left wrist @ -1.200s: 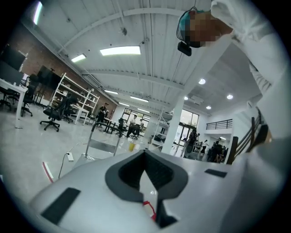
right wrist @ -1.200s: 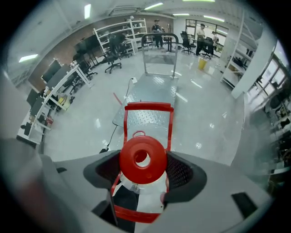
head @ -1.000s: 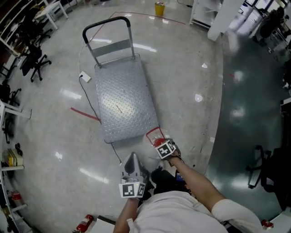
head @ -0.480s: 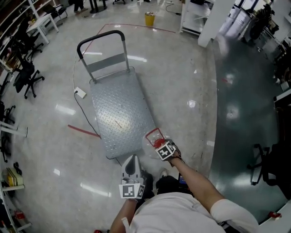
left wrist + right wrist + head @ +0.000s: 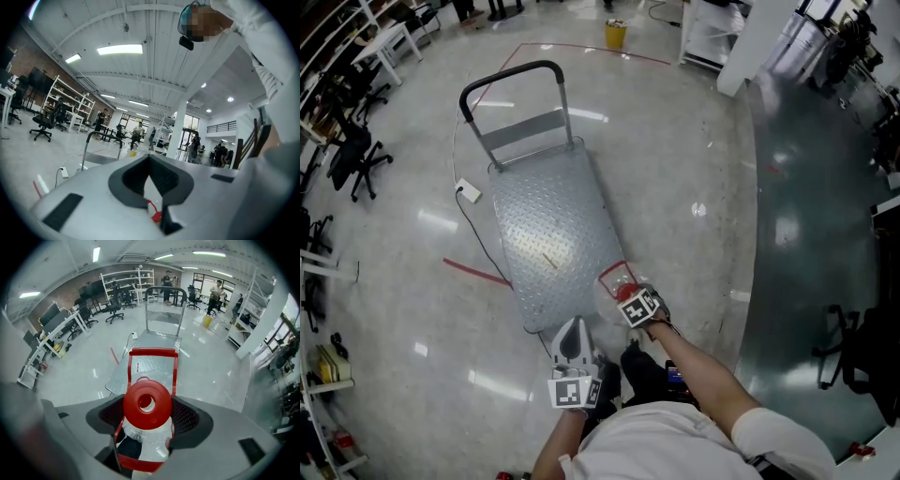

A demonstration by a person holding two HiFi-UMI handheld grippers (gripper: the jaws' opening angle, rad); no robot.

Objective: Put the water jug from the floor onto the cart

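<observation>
The water jug (image 5: pixel 614 287) is clear plastic with a red cap (image 5: pixel 146 405) and a red carry frame (image 5: pixel 153 352). It hangs just off the near right corner of the cart (image 5: pixel 548 234), a grey checker-plate platform with a black push handle (image 5: pixel 511 80) at its far end. My right gripper (image 5: pixel 637 307) is shut on the jug's neck below the cap; in the right gripper view the cart deck (image 5: pixel 152 359) lies straight ahead beyond the jug. My left gripper (image 5: pixel 574 361) is held low beside it, shut and with nothing in it, aimed across the room.
A white power strip (image 5: pixel 469 192) with a cable lies left of the cart, and red tape (image 5: pixel 473 272) marks the floor. Office chairs (image 5: pixel 352 155) stand at far left, a yellow bin (image 5: pixel 614 35) at the back. A darker glossy floor strip (image 5: pixel 825 234) runs along the right.
The view has shifted a little over the cart. The jug stays in my right gripper at the cart's near right corner; the left gripper holds its place.
</observation>
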